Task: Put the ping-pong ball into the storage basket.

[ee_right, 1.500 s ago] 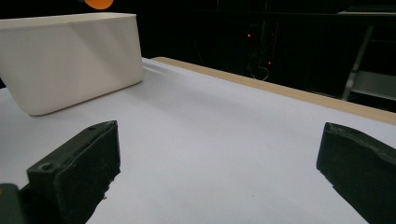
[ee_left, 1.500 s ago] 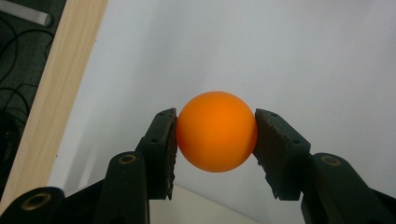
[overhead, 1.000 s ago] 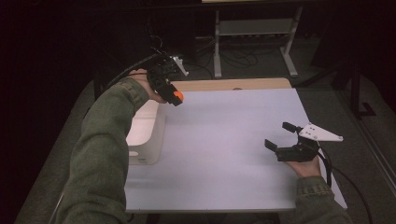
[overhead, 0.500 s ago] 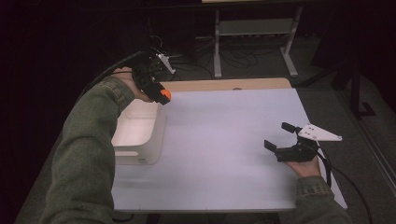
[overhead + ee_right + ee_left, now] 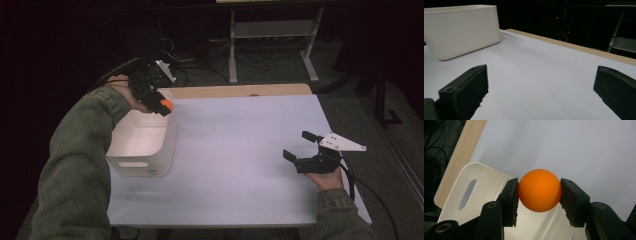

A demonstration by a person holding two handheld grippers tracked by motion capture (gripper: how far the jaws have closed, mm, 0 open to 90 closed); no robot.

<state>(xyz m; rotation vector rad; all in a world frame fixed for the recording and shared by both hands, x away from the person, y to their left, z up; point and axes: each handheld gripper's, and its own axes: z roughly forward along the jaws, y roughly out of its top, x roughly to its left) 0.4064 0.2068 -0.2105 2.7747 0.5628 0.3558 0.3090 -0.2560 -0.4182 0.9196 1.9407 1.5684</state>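
- Dark room all around, and a pale lavender surface [image 5: 240, 150] with a wooden strip along its far edge, is where we are working.
- We are gripping an orange ball [image 5: 539, 190] with the left gripper [image 5: 161, 103]; its jaws are clenching the ball from both sides, the dark pads pressing against its left and right flanks in the left gripper view.
- We are holding that ball in the air over the far right corner of a white bin [image 5: 142, 145], just above its rim, as the high view is showing.
- In the left gripper view the bin's [image 5: 474, 192] inner wall with a slotted handle opening is lying below and behind the ball.
- We are letting the right gripper [image 5: 301, 150] sit low over the surface near the right edge, its jaws spread wide and grasping nothing; in the right gripper view [image 5: 541, 92] bare surface is showing between the two black jaws.
- The bin is standing at the left edge of the surface, well apart from the right gripper, and is appearing at the upper left in the right gripper view [image 5: 461, 30].
- Our green sleeves [image 5: 75, 165] are coming in from the bottom, the left one reaching along beside the bin.
- Beyond the surface a grey metal stand [image 5: 272, 35] is standing on the dark floor among loose cables.
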